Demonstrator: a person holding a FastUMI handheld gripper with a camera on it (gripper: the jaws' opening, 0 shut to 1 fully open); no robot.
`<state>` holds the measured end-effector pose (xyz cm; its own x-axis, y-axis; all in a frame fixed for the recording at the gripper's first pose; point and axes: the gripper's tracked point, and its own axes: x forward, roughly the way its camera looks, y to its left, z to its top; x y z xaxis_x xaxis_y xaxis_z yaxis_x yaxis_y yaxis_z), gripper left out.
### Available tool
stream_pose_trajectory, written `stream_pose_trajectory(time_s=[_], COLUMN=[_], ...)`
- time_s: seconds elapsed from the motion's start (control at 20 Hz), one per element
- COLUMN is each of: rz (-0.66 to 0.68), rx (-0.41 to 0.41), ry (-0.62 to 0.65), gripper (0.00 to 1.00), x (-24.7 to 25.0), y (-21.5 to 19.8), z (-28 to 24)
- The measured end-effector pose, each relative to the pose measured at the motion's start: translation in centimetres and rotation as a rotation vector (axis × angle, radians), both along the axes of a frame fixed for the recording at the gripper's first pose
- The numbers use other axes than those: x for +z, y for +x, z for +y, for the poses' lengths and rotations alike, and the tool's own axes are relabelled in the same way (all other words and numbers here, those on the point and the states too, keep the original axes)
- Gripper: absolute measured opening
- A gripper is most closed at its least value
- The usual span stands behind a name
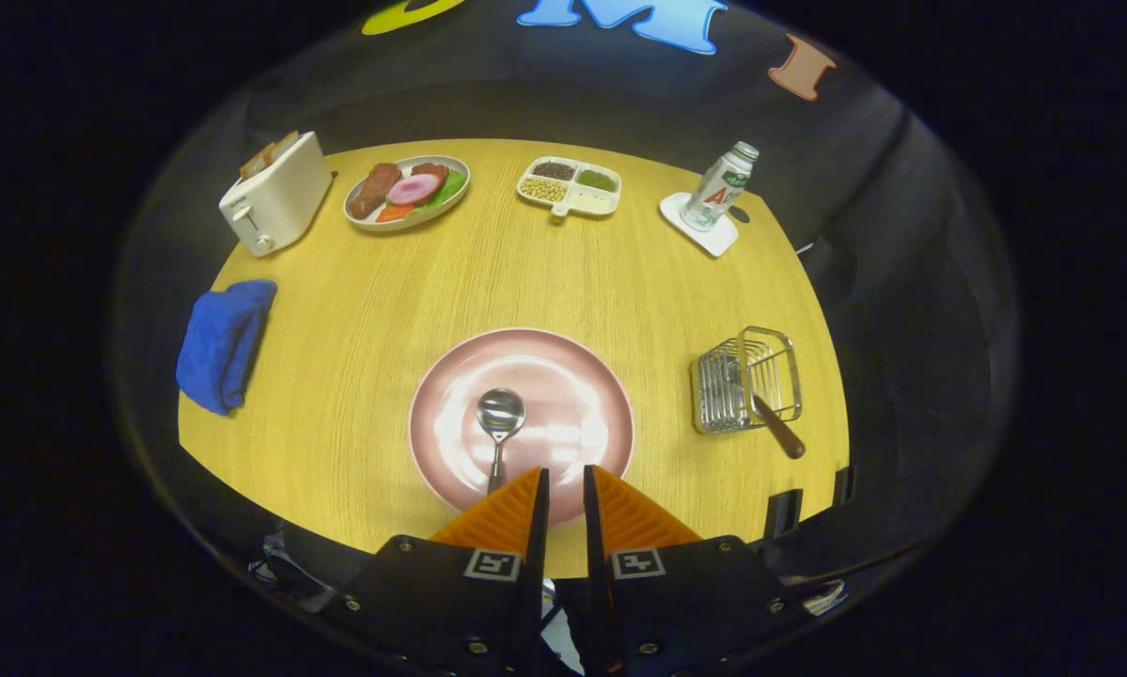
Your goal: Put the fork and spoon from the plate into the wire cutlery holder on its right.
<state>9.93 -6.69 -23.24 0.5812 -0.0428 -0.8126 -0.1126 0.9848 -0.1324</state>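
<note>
A pink plate (563, 376) lies on the wooden table just ahead of my fingers. On it rests a metal spoon (500, 414), bowl towards the far side, its handle running back under the left fingertip (516, 503). To the plate's right stands the wire cutlery holder (746, 381), with a brown-handled utensil (777, 434) leaning out of it towards me; its head is hidden among the wires. My gripper (565, 475) hovers over the plate's near rim, fingers drawn almost together with only a narrow gap and nothing between them.
A blue cloth (223, 343) lies left of the plate. Along the far side stand a white toaster (276, 193), a plate of food (406, 190), a divided dish (570, 184) and a bottle (719, 186) on a white coaster. The table edge is close behind the holder.
</note>
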Motion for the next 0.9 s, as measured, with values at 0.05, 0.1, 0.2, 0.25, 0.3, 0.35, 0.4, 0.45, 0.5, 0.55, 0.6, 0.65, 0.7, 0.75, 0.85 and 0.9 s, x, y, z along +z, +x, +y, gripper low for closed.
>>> stream_pose_trajectory(time_s=[0.05, 0.1, 0.2, 0.25, 0.3, 0.35, 0.4, 0.45, 0.5, 0.55, 0.6, 0.65, 0.7, 0.75, 0.85, 0.9], rz=[0.011, 0.022, 0.050, 0.065, 0.077, 0.089, 0.098, 0.109, 0.125, 0.139, 0.149, 0.160, 0.164, 0.170, 0.188, 0.199], rx=[0.000, 0.000, -0.005, -0.010, -0.014, -0.022, -0.030, -0.037, -0.044, -0.046, -0.050, -0.053, -0.057, -0.063, -0.063, -0.058], ry=[0.006, 0.016, 0.018, 0.011, 0.006, 0.008, 0.013, 0.020, 0.027, 0.034, 0.039, 0.043, 0.059, 0.070, 0.073, 0.067], gripper=[0.21, 0.21, 0.21, 0.21, 0.21, 0.21, 0.21, 0.21, 0.21, 0.21, 0.21, 0.21, 0.21, 0.21, 0.21, 0.21], x=[-0.6, -1.3, -2.5, -3.3, -4.0, -4.7, -5.3, -5.8, -6.5, -7.2, -7.7, -8.1, -8.3, -8.7, -9.4, -9.7], y=[0.0, 0.1, 0.1, 0.2, 0.2, 0.4, 0.6, 0.8, 0.9, 0.9, 1.1, 1.0, 1.1, 1.1, 1.0, 0.8], z=[0.7, 1.3, 1.9, 2.0, 2.1, 2.2, 2.2, 2.3, 2.3, 2.4, 2.4, 2.3, 2.5, 2.7, 2.8, 2.7])
